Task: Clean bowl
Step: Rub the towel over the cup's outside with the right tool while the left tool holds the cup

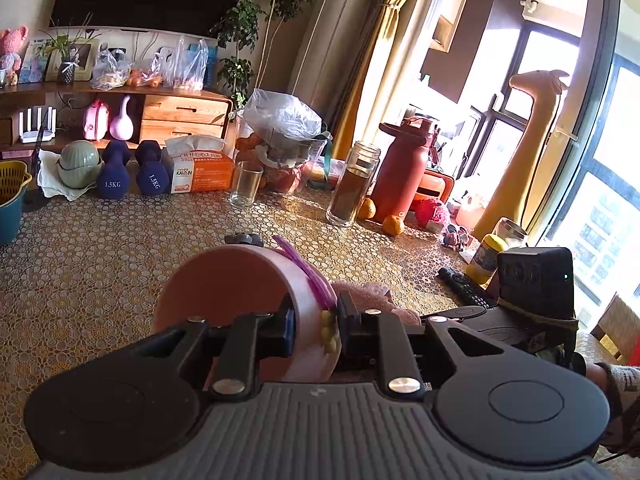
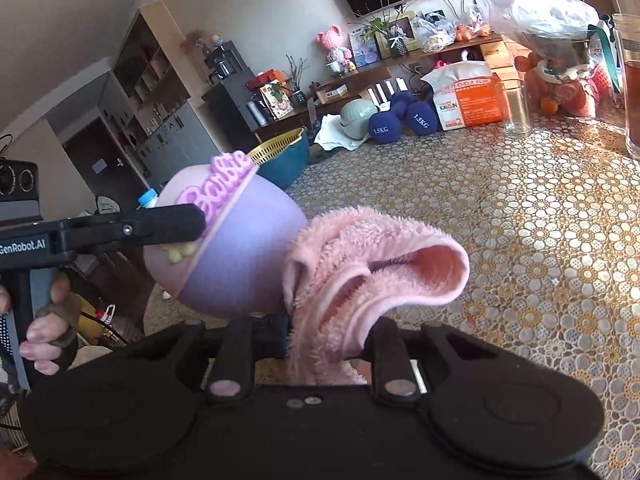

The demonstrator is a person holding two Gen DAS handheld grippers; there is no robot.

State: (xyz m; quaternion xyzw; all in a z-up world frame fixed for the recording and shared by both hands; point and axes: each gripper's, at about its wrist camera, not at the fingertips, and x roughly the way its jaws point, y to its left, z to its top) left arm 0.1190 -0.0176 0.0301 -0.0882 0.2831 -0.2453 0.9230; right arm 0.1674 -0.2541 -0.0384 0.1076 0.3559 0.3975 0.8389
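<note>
A pink bowl [image 1: 224,280] with purple raised lettering [image 2: 224,180] on its rim is held tilted on its side above the table. My left gripper [image 1: 314,320] is shut on the bowl's rim, one finger inside and one outside; the right wrist view shows it [image 2: 192,220] reaching in from the left. My right gripper [image 2: 328,340] is shut on a fluffy pink cloth [image 2: 360,256], which presses against the bowl's [image 2: 240,256] outer wall. In the left wrist view the cloth [image 1: 360,292] peeks out behind the bowl, with the right gripper's housing [image 1: 536,280] to the right.
The table [image 1: 100,248] has a patterned cover. At its far side stand an empty glass [image 1: 246,184], a tall glass bottle [image 1: 352,184], a red flask [image 1: 404,168], oranges [image 1: 392,224], blue dumbbells [image 1: 114,172] and a tissue pack [image 1: 200,168]. A yellow basket [image 1: 12,180] sits far left.
</note>
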